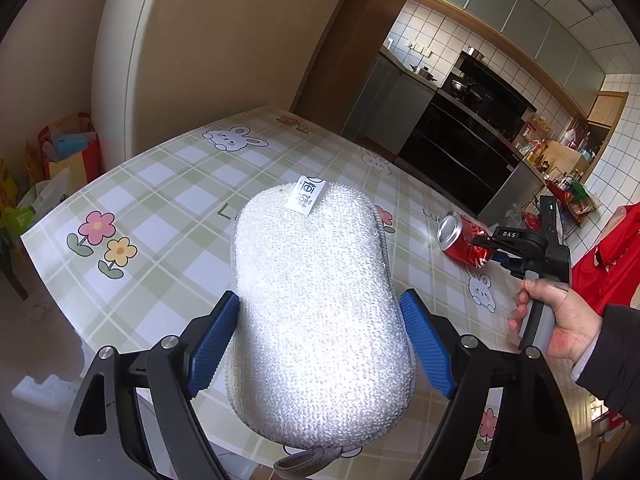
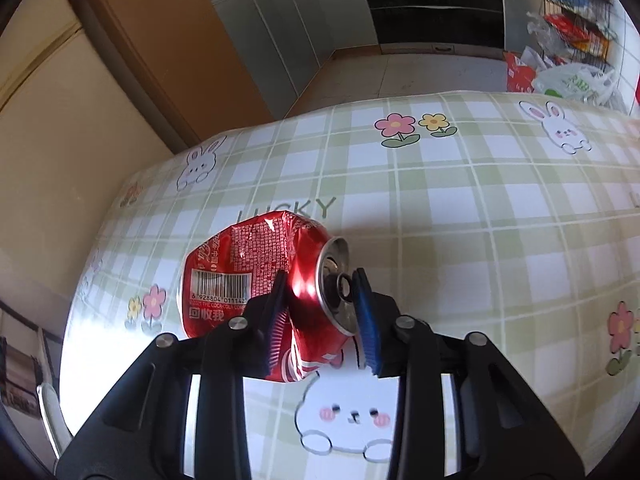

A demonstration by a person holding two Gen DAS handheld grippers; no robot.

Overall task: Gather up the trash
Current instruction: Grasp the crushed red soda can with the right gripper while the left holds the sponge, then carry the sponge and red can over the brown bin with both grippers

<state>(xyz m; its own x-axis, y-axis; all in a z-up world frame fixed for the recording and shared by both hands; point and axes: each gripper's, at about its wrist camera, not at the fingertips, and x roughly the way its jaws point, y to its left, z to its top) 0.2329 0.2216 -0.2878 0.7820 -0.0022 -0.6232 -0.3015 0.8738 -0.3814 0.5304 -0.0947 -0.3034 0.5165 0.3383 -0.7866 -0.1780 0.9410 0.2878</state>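
My left gripper (image 1: pixel 320 308) is shut on a white scrubbing sponge (image 1: pixel 316 304) with a small white label, held above the table with the check cloth (image 1: pixel 168 200). My right gripper (image 2: pixel 320 280) is shut on the top end of a crushed red cola can (image 2: pixel 248 276), one blue pad on its side and the other on its silver lid. The can is lying sideways just above the cloth. In the left wrist view the can (image 1: pixel 460 240) sits at the right, with the right gripper (image 1: pixel 486 242) and the hand behind it.
The cloth has rabbit and flower prints and the word LUCKY (image 2: pixel 288 210). Bags (image 1: pixel 68 152) stand on the floor past the table's left edge. A dark oven (image 1: pixel 460 136) and kitchen counters lie beyond the far edge. Plastic bags (image 2: pixel 568 80) lie by a rack.
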